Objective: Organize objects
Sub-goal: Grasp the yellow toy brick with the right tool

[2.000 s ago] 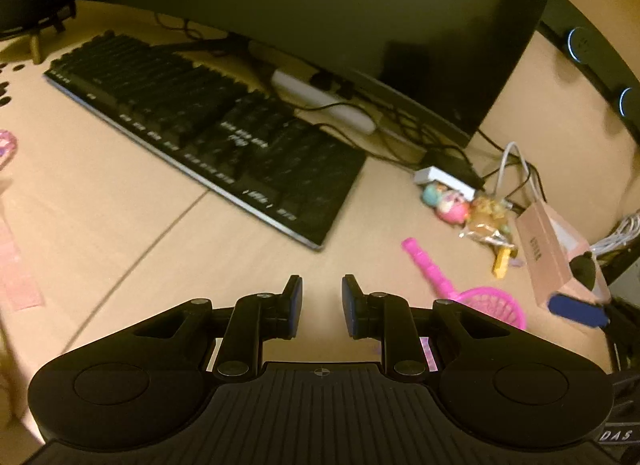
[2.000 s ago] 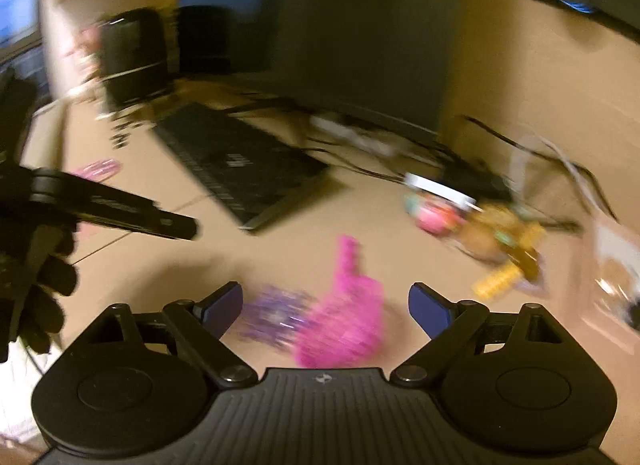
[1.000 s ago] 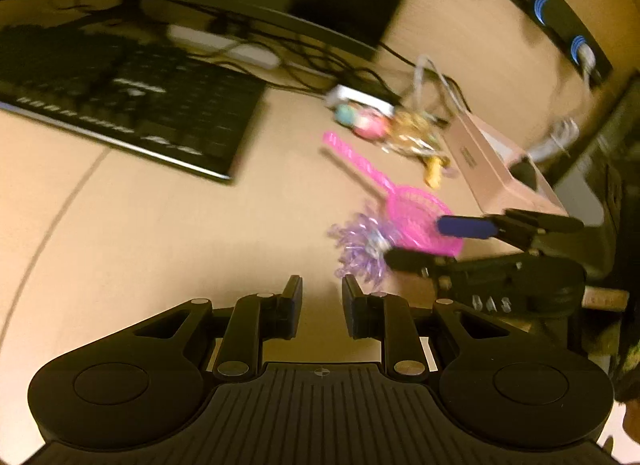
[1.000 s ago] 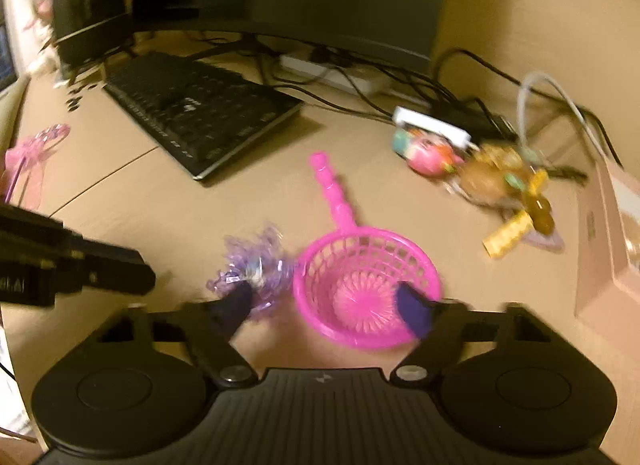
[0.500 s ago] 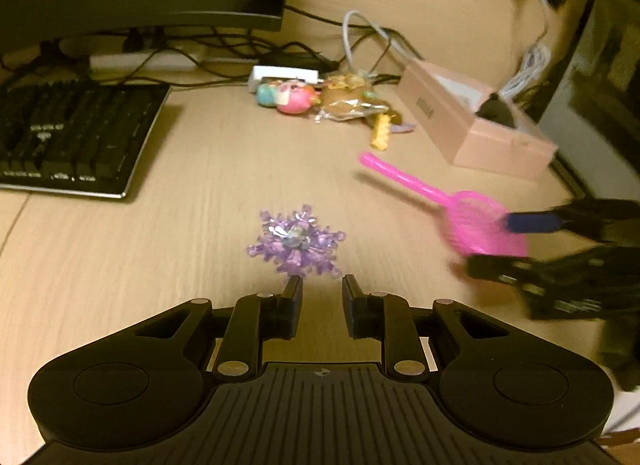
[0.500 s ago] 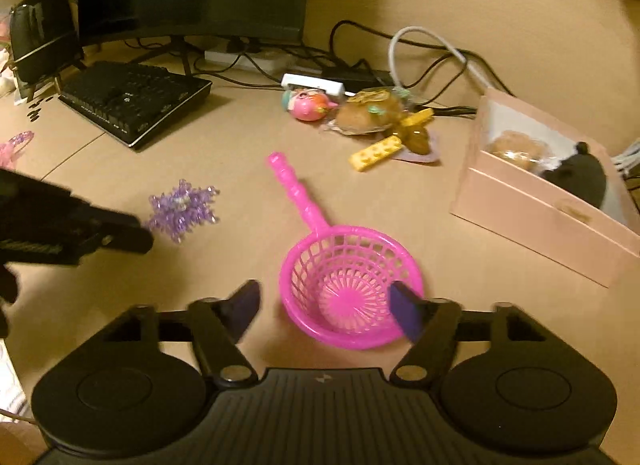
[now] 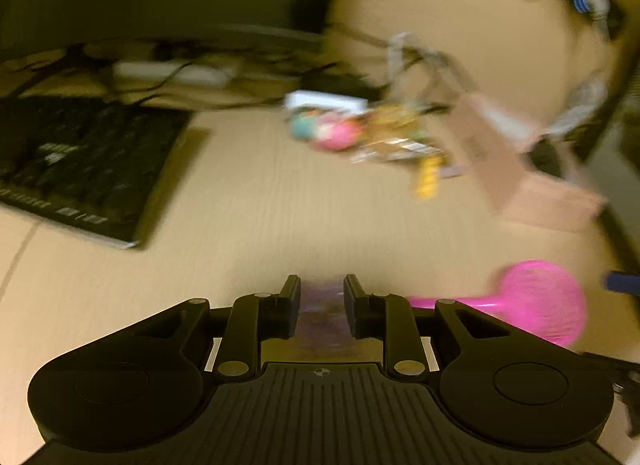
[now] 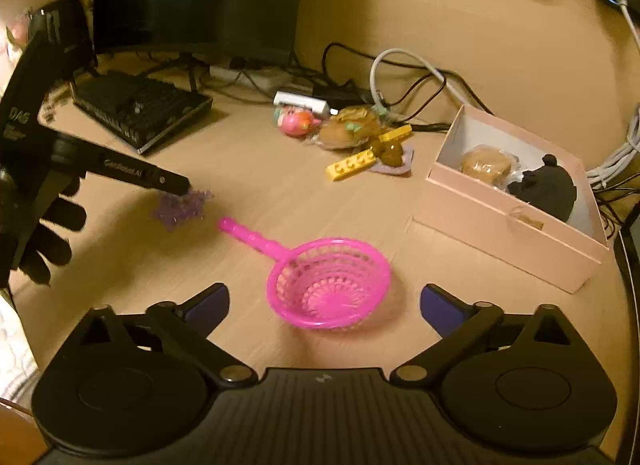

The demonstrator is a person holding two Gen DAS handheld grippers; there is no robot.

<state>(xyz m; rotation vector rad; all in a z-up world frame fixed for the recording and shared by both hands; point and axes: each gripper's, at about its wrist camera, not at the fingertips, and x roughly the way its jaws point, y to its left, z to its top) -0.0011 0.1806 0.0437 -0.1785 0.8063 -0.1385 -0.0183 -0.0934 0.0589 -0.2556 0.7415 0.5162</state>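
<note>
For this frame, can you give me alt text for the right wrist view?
Wide-open right gripper hangs over a pink plastic strainer basket on the light wooden desk. At left, the left gripper reaches a purple crystal snowflake; a pink cardboard box sits right.

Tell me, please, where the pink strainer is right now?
In the right wrist view the pink strainer lies on the desk just ahead of the open right gripper, left of the pink box.
</note>
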